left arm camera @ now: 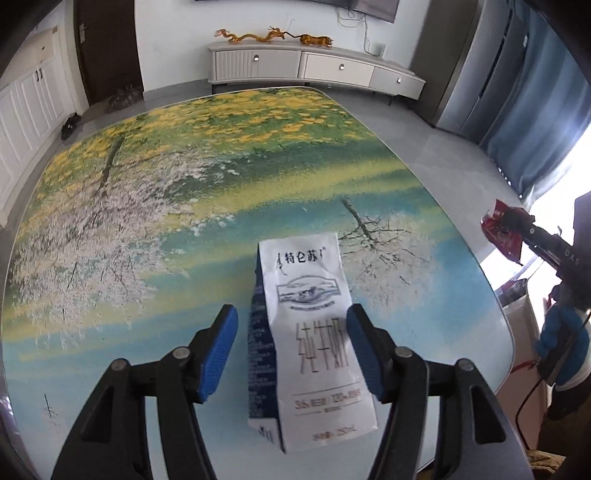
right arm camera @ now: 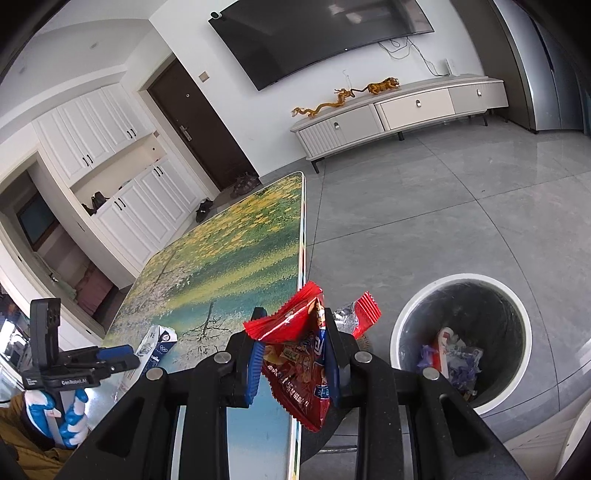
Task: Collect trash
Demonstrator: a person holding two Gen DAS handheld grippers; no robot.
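Two grippers are seen, each with black arms and blue pads. In the left wrist view, the left gripper (left arm camera: pixel 291 347) is held with its jaws spread apart around a white milk carton (left arm camera: pixel 314 332). The carton lies flat on the table (left arm camera: pixel 147 221), printed face up, between the two pads; the right pad is seen touching or just beside the carton's edge, while a clear gap is left on the other side. Whether the carton is lifted at all cannot be told.

In the right wrist view, the right gripper (right arm camera: pixel 295 363) is clamped on a red snack wrapper (right arm camera: pixel 299 354), which is crumpled and pinched between the pads, its torn top flaring upward and its lower end hanging below the fingers. The wrapper is held just past the table's right edge, above the grey tiled floor (right arm camera: pixel 424 206).

A round white trash bin (right arm camera: pixel 461 347) with a dark liner is stood on the floor near the table, to the right of the held wrapper; scraps of discarded packaging are seen inside it.

Farther back, a low white cabinet (right arm camera: pixel 399 110) is set against the wall, with golden dragon figurines (right arm camera: pixel 347 96) on top and a television (right arm camera: pixel 317 33) mounted above.
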